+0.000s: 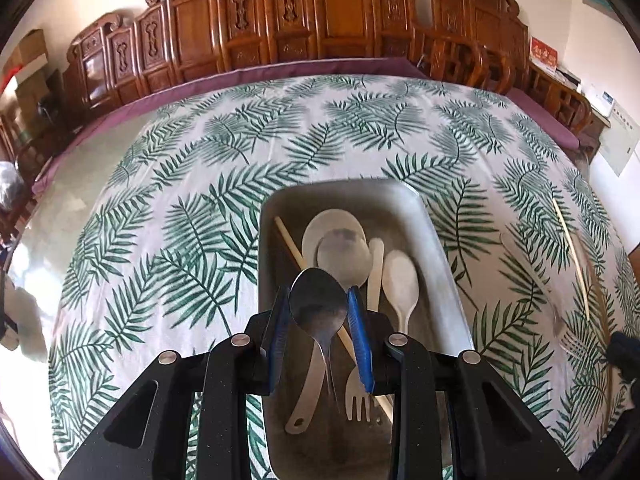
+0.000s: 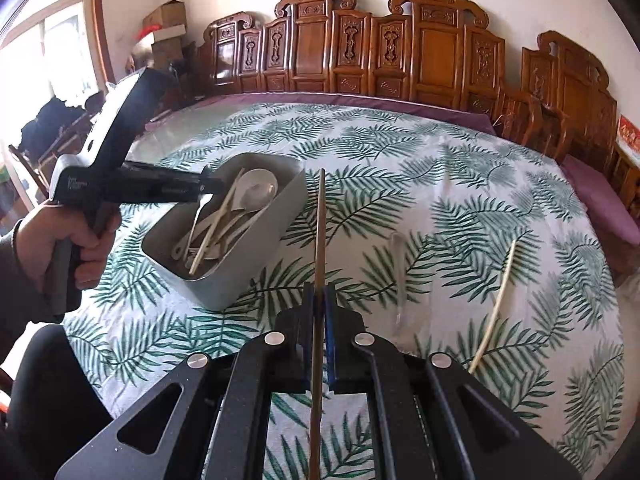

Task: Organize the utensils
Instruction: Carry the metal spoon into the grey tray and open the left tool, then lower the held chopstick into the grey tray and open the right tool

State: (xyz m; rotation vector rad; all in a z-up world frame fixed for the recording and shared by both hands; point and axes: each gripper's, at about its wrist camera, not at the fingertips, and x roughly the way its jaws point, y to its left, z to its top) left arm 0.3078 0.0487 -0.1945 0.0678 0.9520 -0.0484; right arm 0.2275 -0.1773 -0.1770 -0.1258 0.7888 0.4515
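Note:
My left gripper (image 1: 318,294) is shut on a metal spoon (image 1: 320,312), its blue pads pressing the sides of the bowl, handle hanging down. It hovers over a grey tray (image 1: 440,248) that holds several utensils: a ladle (image 1: 344,256), a white rice paddle (image 1: 400,276), a pale fork (image 1: 358,398) and a chopstick (image 1: 294,250). In the right wrist view my right gripper (image 2: 319,292) is shut on a wooden chopstick (image 2: 320,220) that points away over the cloth, to the right of the tray (image 2: 248,276). The left gripper (image 2: 202,192) reaches over that tray from the left.
On the leaf-patterned tablecloth (image 2: 440,184), right of my right gripper, lie a clear plastic utensil (image 2: 398,276) and a second pale chopstick (image 2: 496,308). A person's hand (image 2: 76,240) holds the left gripper's handle. Carved wooden chairs (image 2: 400,52) line the table's far edge.

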